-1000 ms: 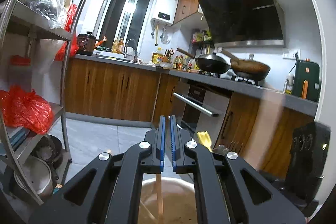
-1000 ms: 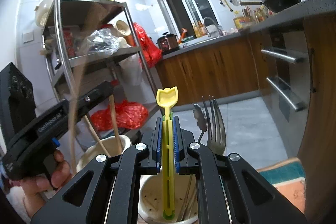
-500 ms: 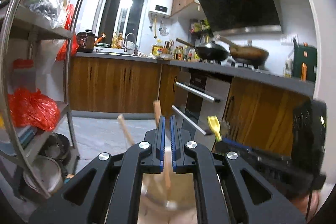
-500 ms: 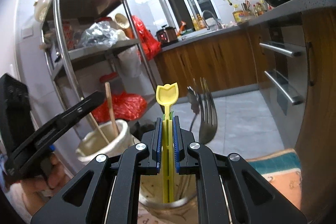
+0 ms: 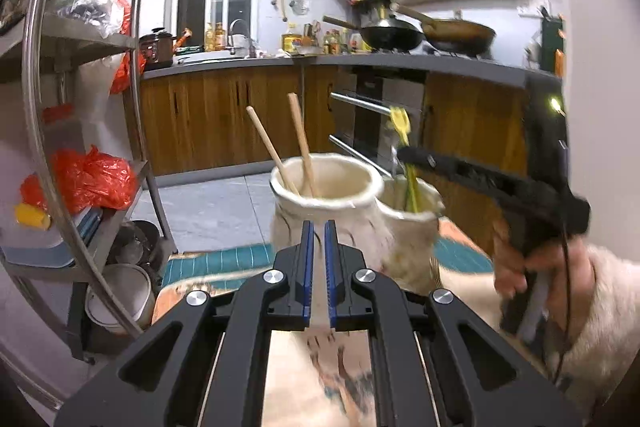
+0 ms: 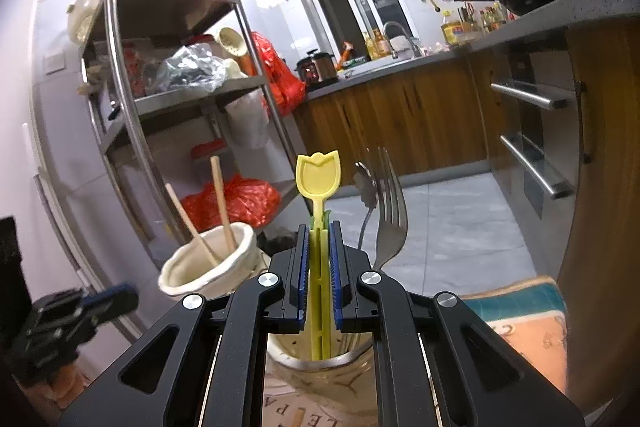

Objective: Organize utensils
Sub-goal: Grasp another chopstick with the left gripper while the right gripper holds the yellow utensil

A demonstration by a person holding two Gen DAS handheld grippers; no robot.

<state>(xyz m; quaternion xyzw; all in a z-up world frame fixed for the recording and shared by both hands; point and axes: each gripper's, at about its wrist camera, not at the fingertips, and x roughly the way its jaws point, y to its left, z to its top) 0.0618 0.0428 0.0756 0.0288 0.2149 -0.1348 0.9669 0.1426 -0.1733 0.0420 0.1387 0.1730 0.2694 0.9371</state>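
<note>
Two cream ceramic holders stand side by side on a patterned mat. The left holder (image 5: 324,195) holds two wooden chopsticks (image 5: 302,147); it also shows in the right wrist view (image 6: 208,263). My left gripper (image 5: 316,243) is shut and empty, just in front of that holder. My right gripper (image 6: 319,247) is shut on a yellow tulip-shaped utensil (image 6: 318,179) standing in the right holder (image 6: 320,363), beside a metal fork (image 6: 390,211) and spoon (image 6: 366,187). In the left wrist view the right gripper (image 5: 412,155) reaches over the right holder (image 5: 408,219).
A steel shelf rack (image 6: 168,75) with red bags and bowls stands at the left. Wooden cabinets (image 5: 224,123), an oven (image 5: 372,115) and a counter with pans (image 5: 432,35) run along the back and right. A teal-and-orange mat (image 5: 224,259) lies under the holders.
My left gripper has let go of the chopsticks and pulled back from the left holder, which now shows whole. My right gripper still grips the yellow utensil, lowered in its holder.
</note>
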